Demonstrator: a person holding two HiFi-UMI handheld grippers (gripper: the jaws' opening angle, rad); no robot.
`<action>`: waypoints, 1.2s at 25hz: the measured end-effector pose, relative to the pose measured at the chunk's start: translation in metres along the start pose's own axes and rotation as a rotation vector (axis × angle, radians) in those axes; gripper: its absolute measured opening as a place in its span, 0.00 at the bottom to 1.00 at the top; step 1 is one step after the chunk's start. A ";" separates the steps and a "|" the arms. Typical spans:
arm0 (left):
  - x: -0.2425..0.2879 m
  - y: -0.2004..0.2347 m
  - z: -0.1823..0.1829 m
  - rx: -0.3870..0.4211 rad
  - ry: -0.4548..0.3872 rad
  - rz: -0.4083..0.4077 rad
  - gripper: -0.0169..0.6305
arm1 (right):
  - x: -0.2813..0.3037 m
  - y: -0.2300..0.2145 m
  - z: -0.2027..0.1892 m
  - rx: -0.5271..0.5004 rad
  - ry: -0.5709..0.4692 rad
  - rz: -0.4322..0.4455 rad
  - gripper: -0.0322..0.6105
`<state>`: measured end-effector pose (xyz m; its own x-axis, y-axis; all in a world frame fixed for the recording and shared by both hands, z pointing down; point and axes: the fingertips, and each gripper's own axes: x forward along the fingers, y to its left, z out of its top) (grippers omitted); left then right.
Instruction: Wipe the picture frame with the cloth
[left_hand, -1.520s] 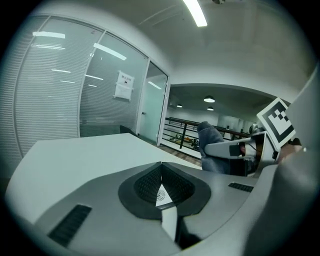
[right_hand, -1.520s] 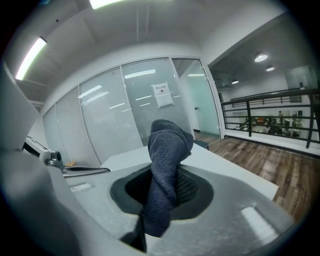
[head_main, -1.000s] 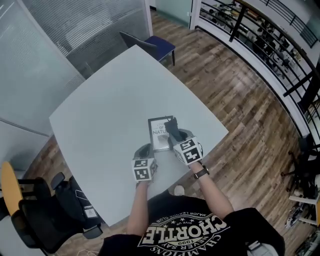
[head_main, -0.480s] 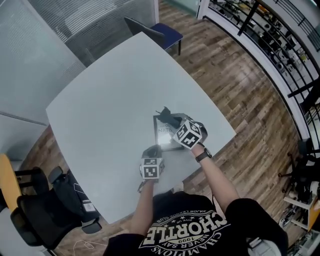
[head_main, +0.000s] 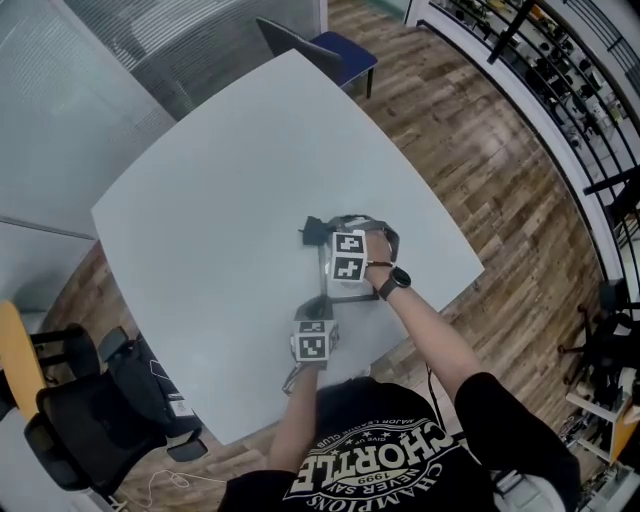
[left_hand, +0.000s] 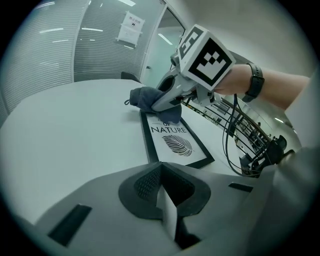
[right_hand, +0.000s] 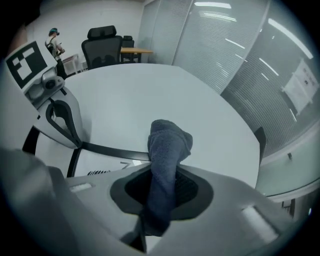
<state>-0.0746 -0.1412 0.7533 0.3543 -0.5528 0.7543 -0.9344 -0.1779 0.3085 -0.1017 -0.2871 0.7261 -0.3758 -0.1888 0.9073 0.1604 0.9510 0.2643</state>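
The picture frame (left_hand: 172, 142), black-edged with a white leaf print, lies flat on the white table (head_main: 220, 200). In the head view my right gripper's marker cube covers most of the frame (head_main: 372, 292). My right gripper (right_hand: 162, 185) is shut on the dark blue-grey cloth (right_hand: 167, 150). It holds the cloth (left_hand: 145, 97) down at the frame's far left corner (head_main: 313, 230). My left gripper (left_hand: 167, 200) is shut with nothing in it, just short of the frame's near end (head_main: 316, 308). The right gripper view shows it beside the frame's black edge (right_hand: 110, 149).
A blue chair (head_main: 335, 50) stands at the table's far corner, and a black office chair (head_main: 90, 420) at the near left. Wooden floor and a black railing (head_main: 560, 60) lie to the right. Glass partitions with blinds (left_hand: 60, 45) close off the left side.
My right gripper has carried the cloth from the middle of the frame up to its far end, then left to the far left corner. The left gripper has stayed at the near end.
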 end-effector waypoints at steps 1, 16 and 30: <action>0.000 0.000 0.001 -0.001 -0.005 0.000 0.03 | 0.006 0.003 0.000 -0.028 0.015 0.012 0.16; 0.002 -0.005 0.003 -0.013 0.024 0.063 0.03 | 0.006 0.013 -0.062 -0.081 0.148 -0.009 0.16; 0.000 -0.007 0.001 -0.013 0.017 0.069 0.03 | -0.016 0.018 -0.072 0.026 0.135 -0.052 0.16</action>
<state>-0.0677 -0.1410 0.7504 0.2898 -0.5491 0.7839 -0.9561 -0.1288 0.2632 -0.0270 -0.2846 0.7399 -0.2566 -0.2676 0.9288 0.1197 0.9447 0.3052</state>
